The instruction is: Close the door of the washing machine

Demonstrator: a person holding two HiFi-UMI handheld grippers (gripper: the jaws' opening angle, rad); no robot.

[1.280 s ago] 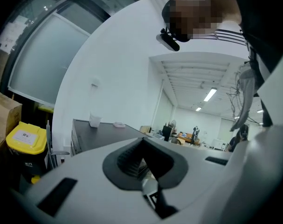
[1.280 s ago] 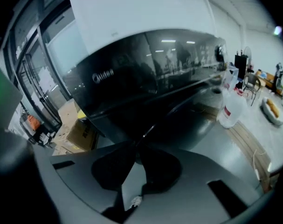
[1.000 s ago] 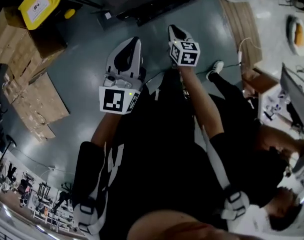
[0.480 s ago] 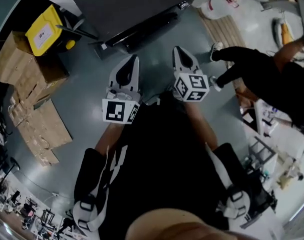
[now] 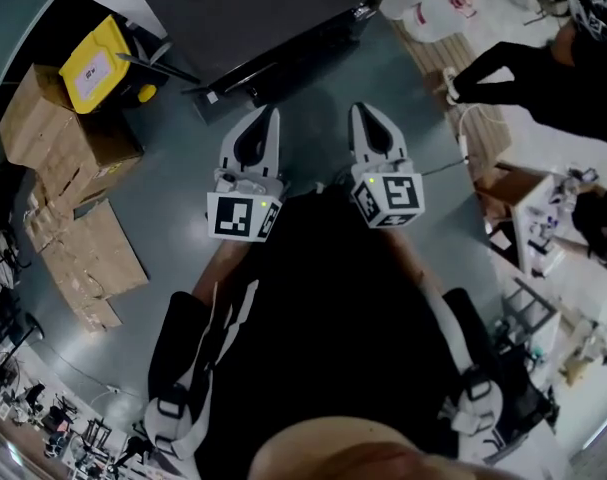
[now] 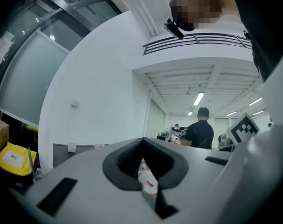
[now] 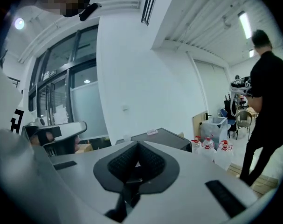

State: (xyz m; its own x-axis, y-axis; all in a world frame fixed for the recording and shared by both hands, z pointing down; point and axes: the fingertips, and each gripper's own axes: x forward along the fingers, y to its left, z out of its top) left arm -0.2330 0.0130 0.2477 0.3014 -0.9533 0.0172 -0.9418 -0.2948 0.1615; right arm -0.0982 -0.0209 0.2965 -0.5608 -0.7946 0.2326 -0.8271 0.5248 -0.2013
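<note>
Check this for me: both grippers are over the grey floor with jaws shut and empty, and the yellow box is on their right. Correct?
No. The head view shows the yellow box on their left, beside the cardboard boxes. The rest stands: the left gripper and right gripper are over the grey floor, jaws shut and empty.

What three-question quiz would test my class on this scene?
1. True or false: the right gripper's jaws are shut, with nothing between them.
2. Which colour is the bin beside the boxes? A red, B yellow, C green.
3. Fill in: a person in black is at the head view's upper ____.
Key: 1 true; 2 B; 3 right.
</note>
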